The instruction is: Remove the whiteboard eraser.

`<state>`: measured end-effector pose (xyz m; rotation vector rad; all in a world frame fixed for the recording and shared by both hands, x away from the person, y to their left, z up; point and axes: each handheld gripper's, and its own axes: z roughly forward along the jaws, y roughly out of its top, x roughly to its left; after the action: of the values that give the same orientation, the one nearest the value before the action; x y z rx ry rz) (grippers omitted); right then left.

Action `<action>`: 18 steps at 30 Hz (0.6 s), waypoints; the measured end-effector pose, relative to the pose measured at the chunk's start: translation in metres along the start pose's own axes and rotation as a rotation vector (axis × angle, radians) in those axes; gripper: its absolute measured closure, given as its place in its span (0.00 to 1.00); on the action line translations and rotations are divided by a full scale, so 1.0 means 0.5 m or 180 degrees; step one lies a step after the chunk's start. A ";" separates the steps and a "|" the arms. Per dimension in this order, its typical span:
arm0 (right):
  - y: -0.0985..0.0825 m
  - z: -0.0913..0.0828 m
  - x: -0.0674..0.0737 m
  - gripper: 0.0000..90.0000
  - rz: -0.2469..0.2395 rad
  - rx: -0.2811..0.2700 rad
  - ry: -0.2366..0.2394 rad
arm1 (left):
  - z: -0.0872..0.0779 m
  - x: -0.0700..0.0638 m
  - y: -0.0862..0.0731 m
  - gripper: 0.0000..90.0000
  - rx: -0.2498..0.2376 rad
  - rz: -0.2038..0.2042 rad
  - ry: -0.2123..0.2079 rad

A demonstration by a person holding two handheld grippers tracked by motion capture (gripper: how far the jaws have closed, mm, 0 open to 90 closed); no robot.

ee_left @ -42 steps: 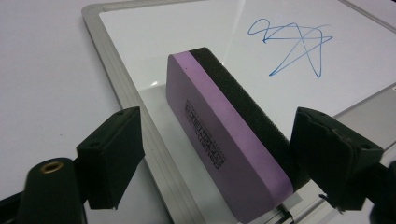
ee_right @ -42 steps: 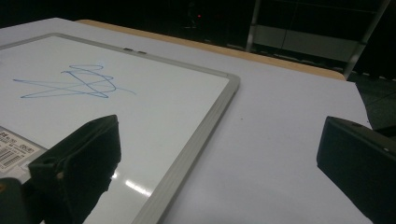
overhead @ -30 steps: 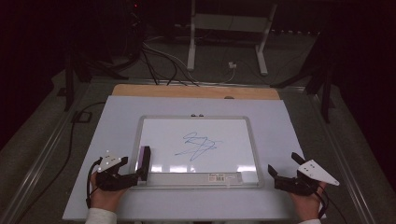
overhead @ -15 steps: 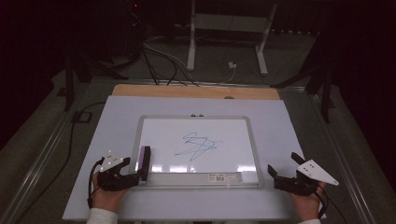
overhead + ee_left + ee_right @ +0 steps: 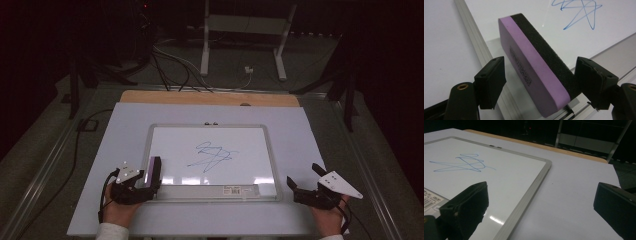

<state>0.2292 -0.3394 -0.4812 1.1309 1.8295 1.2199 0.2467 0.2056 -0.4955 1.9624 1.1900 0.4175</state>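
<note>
Between the left gripper's [image 5: 536, 82] closing jaws stands the eraser [image 5: 536, 72] — right pad seemingly touching, left apart.

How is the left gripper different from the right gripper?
The left gripper has a purple and black eraser between its jaws, with a gap on the purple side; the right gripper has nothing between its jaws. The left one reaches over the whiteboard's bottom left corner; the right one sits just off its bottom right corner, jaws wide open. Both are black and each is held in a hand.
</note>
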 end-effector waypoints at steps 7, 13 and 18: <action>0.000 0.000 0.000 0.00 0.0000 -0.0004 0.0000 | -0.019 0.006 0.003 0.33 -0.0188 -0.0089 -0.0036; 0.000 0.000 0.001 0.00 -0.0008 -0.0002 0.0000 | -0.034 0.021 -0.002 0.37 -0.0266 -0.0236 -0.0009; 0.001 -0.002 0.000 0.00 0.0008 -0.0017 -0.0004 | -0.037 0.028 -0.007 0.41 -0.0243 -0.0318 0.0042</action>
<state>0.2282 -0.3399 -0.4805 1.1312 1.8232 1.2247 0.2404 0.2270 -0.4880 1.8295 1.2565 0.4185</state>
